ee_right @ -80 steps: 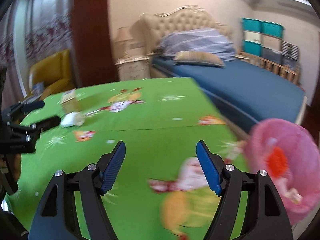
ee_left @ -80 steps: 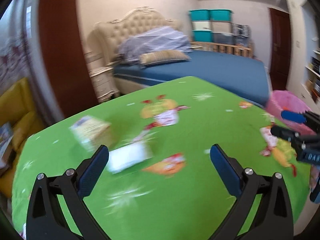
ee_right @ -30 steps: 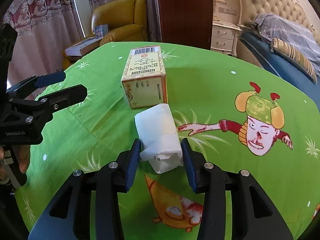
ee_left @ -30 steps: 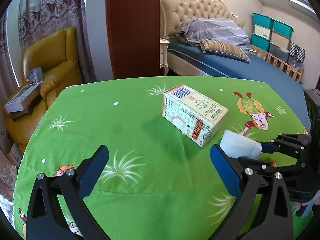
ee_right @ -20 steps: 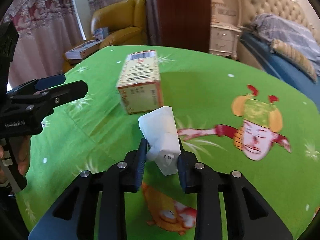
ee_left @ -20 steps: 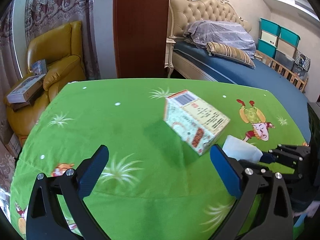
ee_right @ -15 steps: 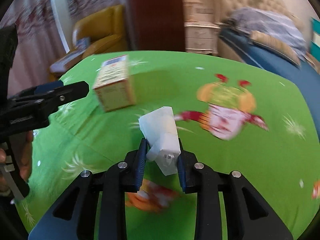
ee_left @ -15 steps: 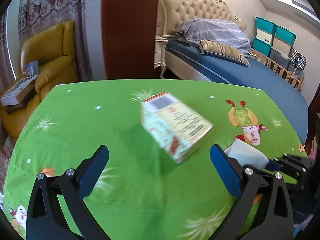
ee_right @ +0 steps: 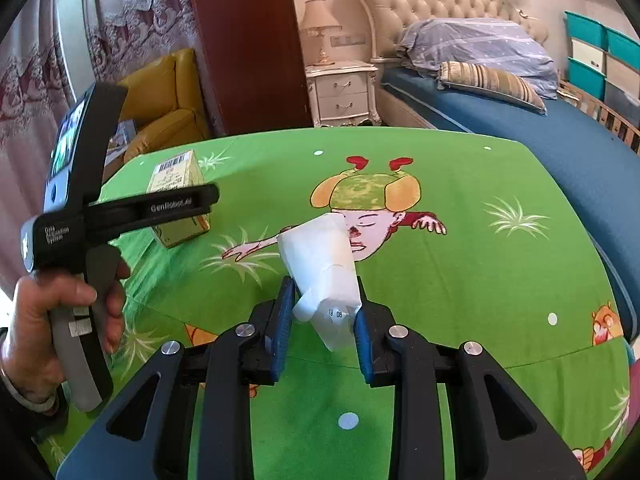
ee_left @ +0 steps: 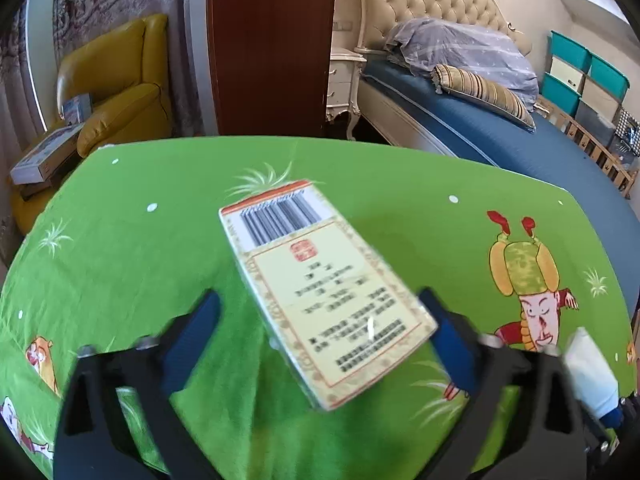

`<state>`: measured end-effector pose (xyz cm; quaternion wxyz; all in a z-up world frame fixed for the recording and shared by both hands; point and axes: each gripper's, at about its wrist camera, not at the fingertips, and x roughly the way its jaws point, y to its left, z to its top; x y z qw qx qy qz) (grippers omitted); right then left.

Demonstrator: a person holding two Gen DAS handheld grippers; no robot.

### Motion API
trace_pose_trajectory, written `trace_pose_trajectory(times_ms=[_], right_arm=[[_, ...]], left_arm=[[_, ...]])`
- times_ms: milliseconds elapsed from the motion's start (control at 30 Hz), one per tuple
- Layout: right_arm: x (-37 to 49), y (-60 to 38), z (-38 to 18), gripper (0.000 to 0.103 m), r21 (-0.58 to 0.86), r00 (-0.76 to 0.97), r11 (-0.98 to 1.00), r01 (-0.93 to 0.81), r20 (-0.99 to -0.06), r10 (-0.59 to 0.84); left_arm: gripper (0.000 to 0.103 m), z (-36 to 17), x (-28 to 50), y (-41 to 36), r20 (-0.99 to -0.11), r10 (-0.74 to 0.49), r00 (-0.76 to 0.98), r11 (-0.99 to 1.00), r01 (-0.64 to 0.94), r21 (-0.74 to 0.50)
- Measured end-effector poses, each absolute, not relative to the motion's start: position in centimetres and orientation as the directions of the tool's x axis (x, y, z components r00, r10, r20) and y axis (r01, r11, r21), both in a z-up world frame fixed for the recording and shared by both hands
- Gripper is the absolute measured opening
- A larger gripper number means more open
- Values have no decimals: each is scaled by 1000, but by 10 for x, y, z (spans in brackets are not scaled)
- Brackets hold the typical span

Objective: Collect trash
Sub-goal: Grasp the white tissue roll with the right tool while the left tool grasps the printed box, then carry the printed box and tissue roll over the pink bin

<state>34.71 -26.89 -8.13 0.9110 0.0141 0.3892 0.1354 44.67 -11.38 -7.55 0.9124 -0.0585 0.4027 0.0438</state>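
Observation:
A cream carton (ee_left: 320,292) with a barcode on top lies on the green cartoon-print tablecloth (ee_left: 140,248). My left gripper (ee_left: 324,316) straddles it and its jaws are closing; the right finger (ee_left: 446,332) is at the carton's corner, while a gap shows on the left side. In the right wrist view a hand (ee_right: 52,312) holds that gripper (ee_right: 188,204) over the carton (ee_right: 176,168). My right gripper (ee_right: 323,296) is shut on a white crumpled packet (ee_right: 320,256), held clear above the cloth. The same packet (ee_left: 588,368) shows at the lower right of the left wrist view.
The table's far edge curves in front of a blue bed (ee_right: 540,120) with a tufted headboard. A yellow armchair (ee_left: 120,80) stands at the far left, a white nightstand (ee_right: 342,92) and a dark wooden panel (ee_left: 272,48) behind. Teal storage boxes (ee_left: 580,76) are stacked at the far right.
My left gripper has closed in on the carton, which now lies between its narrowing fingers. My right gripper shut on the white packet, lifted it and swung right, away from the carton.

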Motion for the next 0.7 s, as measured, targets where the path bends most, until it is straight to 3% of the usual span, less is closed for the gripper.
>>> trace_pose_trajectory(times_ms=[167,367,700], right_arm=[[349,-266,-82,27,134,652,964,-228,-714,254],[345,-257,-87,27,131,628,965,-227,-738,248],[295,-236,-86,27,134,633,967,-215,-735,243]], left_arm=[[62,-71,429,-105,-721,-18,693,992,-76,-97],[59,-69,384,-96,-712,-98,695,993,21,-116],[58,-75,301,-85,-696,-132,706,991,112,-74]])
